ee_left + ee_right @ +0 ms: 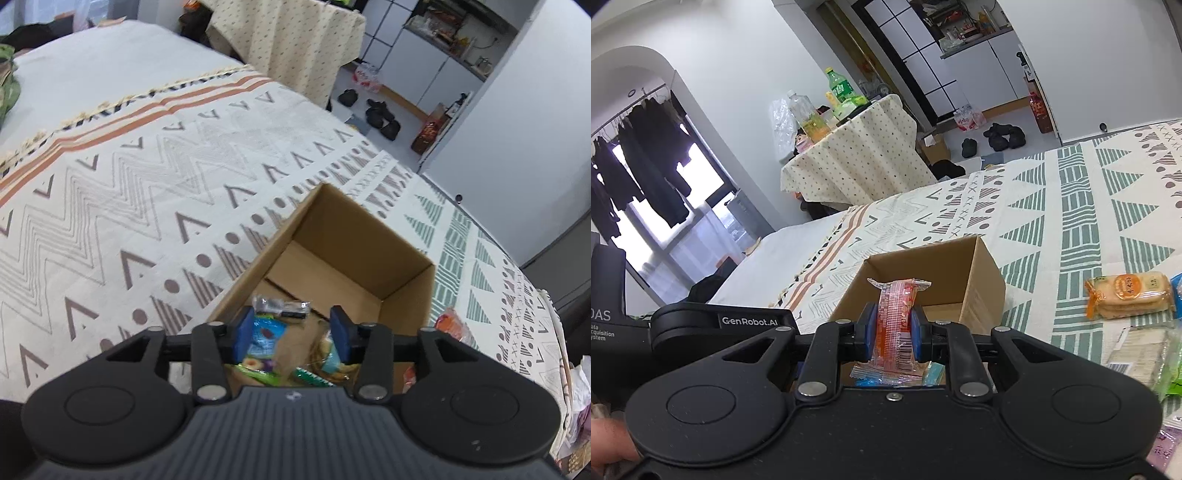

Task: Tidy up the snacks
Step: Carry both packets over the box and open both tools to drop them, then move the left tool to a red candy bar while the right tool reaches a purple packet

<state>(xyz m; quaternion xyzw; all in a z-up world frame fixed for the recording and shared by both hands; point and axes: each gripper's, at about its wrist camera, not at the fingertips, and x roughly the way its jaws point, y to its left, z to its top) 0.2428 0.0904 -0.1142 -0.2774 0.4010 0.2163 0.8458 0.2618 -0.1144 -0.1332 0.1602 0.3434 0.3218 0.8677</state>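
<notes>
Bedspread [1071, 206], snack [897, 325] between right claw [891, 334]

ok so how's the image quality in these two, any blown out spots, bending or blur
Right wrist view: the window at left is blown out white, leaving the hanging clothes as dark silhouettes; the orange snack packet in the right tongs is sharp. Left wrist view: even, soft light with no glare; fisheye bends the patterned bedspread into an arc and the corners go black; the cardboard box is crisp.
</notes>
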